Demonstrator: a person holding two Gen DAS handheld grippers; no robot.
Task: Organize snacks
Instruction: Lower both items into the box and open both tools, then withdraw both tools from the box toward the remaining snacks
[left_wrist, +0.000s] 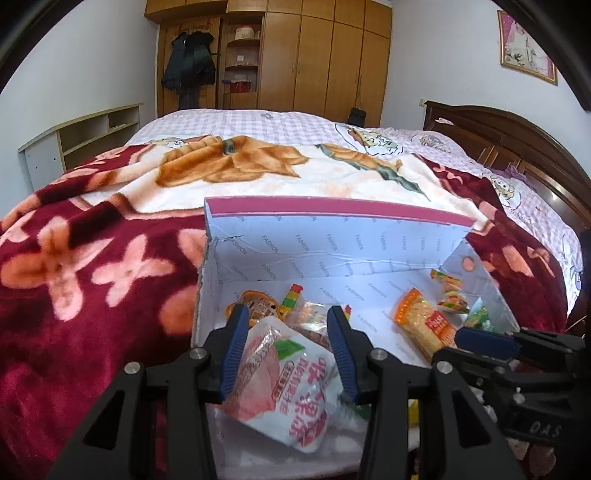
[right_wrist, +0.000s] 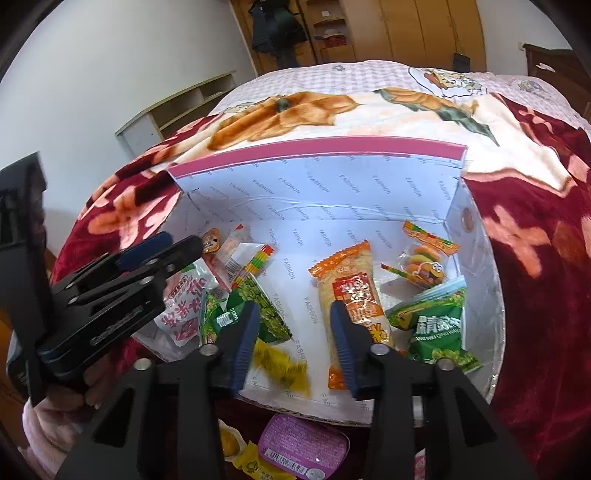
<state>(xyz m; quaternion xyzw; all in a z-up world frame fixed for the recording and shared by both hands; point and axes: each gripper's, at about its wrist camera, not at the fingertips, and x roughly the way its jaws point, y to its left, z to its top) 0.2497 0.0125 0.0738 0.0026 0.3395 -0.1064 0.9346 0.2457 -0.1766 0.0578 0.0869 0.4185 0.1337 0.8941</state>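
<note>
I hold the left gripper (left_wrist: 284, 325) over the near left corner of the open box (right_wrist: 325, 177) on the bed (left_wrist: 92, 258), its fingers spread either side of a white and pink pouch (left_wrist: 291, 384); I cannot tell whether they touch it. My right gripper (right_wrist: 291, 325) has its fingers spread and empty above the box floor. Inside lie an orange cracker pack (right_wrist: 351, 291), green packets (right_wrist: 439, 325) at the right wall and gummy candy (right_wrist: 424, 266) near the far right corner
</note>
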